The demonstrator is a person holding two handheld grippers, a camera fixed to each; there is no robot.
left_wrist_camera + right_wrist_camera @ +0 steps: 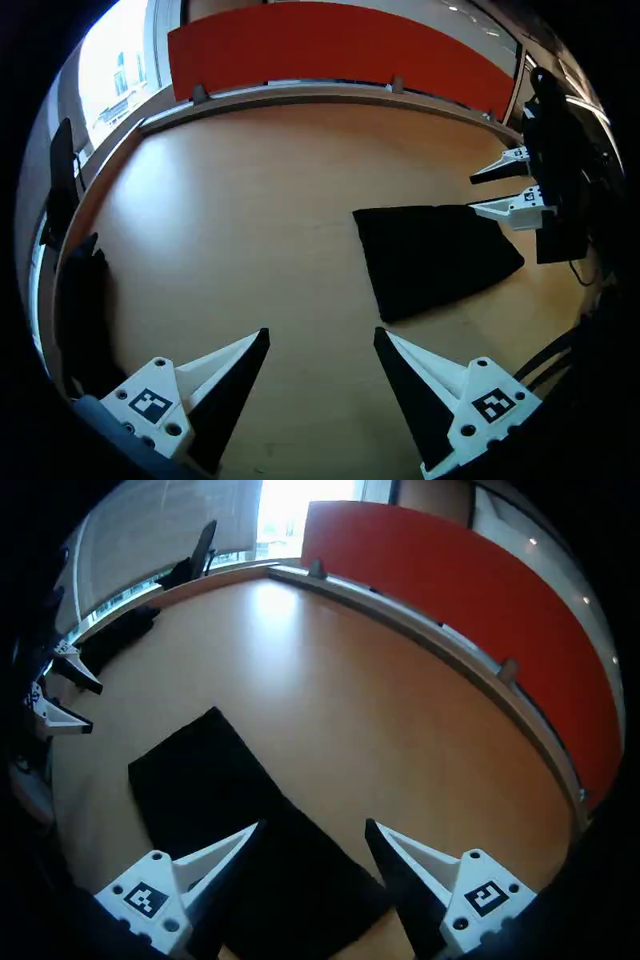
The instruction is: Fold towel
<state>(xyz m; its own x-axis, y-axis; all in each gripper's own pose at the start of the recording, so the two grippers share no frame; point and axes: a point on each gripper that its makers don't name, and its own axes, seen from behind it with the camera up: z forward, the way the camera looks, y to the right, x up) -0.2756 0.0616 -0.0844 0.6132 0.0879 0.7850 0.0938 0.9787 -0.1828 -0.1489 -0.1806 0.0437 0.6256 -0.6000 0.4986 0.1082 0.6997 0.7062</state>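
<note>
Here, in the left gripper view, the left gripper (320, 350) hangs over bare desk (240, 216), its fingers spread wide and holding nothing. To its right the black towel (436, 256) lies flat on the desk. At the far right the right gripper (472, 194) has its fingers apart and empty, tips near the towel's edge.

In the right gripper view, the left gripper (94, 710) shows at the left edge, fingers parted. The towel (208, 784) runs from lower left toward centre. The right gripper (312, 832) sits over the towel's near end, fingers wide, gripping nothing. A red partition (480, 624) lines the desk (344, 696) rim on the right.
</note>
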